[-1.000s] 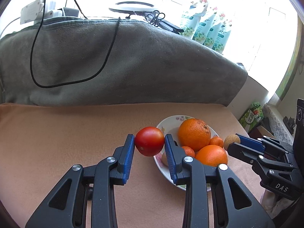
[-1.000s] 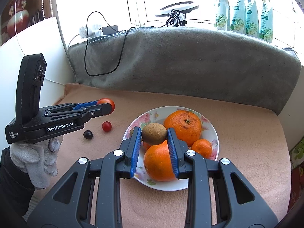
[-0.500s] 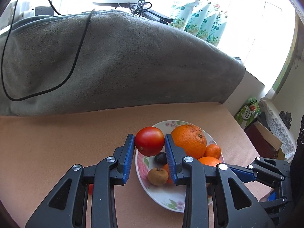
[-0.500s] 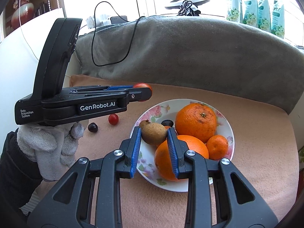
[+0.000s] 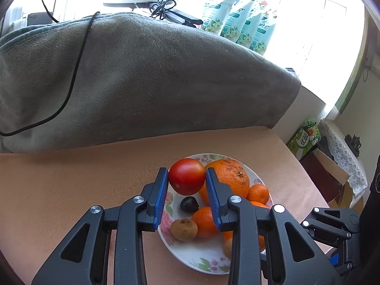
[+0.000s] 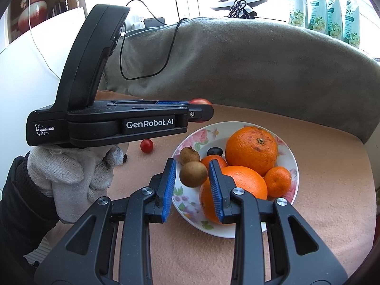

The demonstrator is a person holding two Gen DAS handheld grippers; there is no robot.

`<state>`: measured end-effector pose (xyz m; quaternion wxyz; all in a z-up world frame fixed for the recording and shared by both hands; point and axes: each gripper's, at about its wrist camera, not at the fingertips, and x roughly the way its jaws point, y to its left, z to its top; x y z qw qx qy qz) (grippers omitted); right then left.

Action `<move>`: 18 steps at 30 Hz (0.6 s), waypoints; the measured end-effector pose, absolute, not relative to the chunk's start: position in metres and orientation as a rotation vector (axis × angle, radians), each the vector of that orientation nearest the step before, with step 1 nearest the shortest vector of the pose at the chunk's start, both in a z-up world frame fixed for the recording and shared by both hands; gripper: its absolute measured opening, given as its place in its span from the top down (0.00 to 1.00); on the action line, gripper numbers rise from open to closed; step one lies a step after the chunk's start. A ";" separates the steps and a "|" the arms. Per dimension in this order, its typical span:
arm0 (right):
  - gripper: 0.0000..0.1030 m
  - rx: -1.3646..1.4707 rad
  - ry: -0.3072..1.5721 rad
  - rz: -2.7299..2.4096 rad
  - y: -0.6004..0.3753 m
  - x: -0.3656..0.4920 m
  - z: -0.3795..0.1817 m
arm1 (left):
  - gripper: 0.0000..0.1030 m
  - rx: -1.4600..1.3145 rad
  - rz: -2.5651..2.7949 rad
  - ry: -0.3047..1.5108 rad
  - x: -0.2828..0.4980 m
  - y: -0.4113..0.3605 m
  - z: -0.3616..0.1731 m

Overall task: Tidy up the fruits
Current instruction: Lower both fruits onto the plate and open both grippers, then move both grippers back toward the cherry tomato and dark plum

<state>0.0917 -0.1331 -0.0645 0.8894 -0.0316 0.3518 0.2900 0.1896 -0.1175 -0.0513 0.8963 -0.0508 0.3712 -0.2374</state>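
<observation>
Left gripper (image 5: 187,182): closed on a red tomato (image 5: 187,176), both blue pads pressed to its sides, held above the near-left rim of the plate (image 5: 192,254).
Right gripper (image 6: 192,175): jaws have just been opening a little; a small brown fruit (image 6: 193,173) sits between the pads, touching the right one, with a sliver of gap on the left (it hangs over the plate's left edge).
Plate: floral, on the peach cloth (image 6: 332,213), holding a large orange (image 6: 251,149), a second orange (image 6: 237,190), a tangerine (image 6: 277,181), another brown fruit (image 6: 188,154) and a dark chestnut-like thing (image 5: 189,204).
Off the plate: a cherry tomato (image 6: 146,145) lies on the cloth to the left.
Hand (image 6: 71,173): white-gloved, gripping the left tool's handle.
Behind: a grey blanket (image 5: 142,83) with a black cable (image 5: 73,80) trailing over it.
</observation>
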 end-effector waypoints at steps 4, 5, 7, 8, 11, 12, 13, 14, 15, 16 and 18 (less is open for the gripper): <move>0.54 -0.061 0.719 0.601 -0.134 0.089 -0.062 | 0.61 -0.102 -0.493 0.766 0.190 -0.119 -0.049; 0.54 -0.058 0.718 0.601 -0.135 0.089 -0.062 | 0.57 -0.104 -0.495 0.762 0.190 -0.119 -0.048; 0.54 -0.056 0.718 0.598 -0.135 0.088 -0.062 | 0.57 -0.101 -0.499 0.759 0.189 -0.120 -0.047; 0.54 -0.054 0.719 0.597 -0.136 0.088 -0.062 | 0.53 -0.097 -0.499 0.757 0.189 -0.120 -0.046; 0.48 -0.048 0.719 0.592 -0.138 0.088 -0.061 | 0.47 -0.097 -0.498 0.750 0.188 -0.120 -0.044; 0.43 -0.046 0.716 0.590 -0.138 0.088 -0.061 | 0.46 -0.099 -0.498 0.750 0.187 -0.120 -0.044; 0.42 -0.045 0.715 0.590 -0.138 0.088 -0.061 | 0.44 -0.100 -0.496 0.750 0.187 -0.120 -0.044; 0.41 -0.045 0.713 0.589 -0.139 0.087 -0.061 | 0.41 -0.100 -0.494 0.748 0.186 -0.120 -0.044; 0.40 -0.045 0.712 0.587 -0.138 0.086 -0.060 | 0.40 -0.099 -0.493 0.747 0.186 -0.119 -0.043; 0.39 -0.046 0.712 0.585 -0.138 0.085 -0.060 | 0.40 -0.099 -0.490 0.746 0.185 -0.120 -0.043; 0.29 -0.044 0.707 0.582 -0.139 0.084 -0.059 | 0.34 -0.100 -0.484 0.745 0.184 -0.119 -0.042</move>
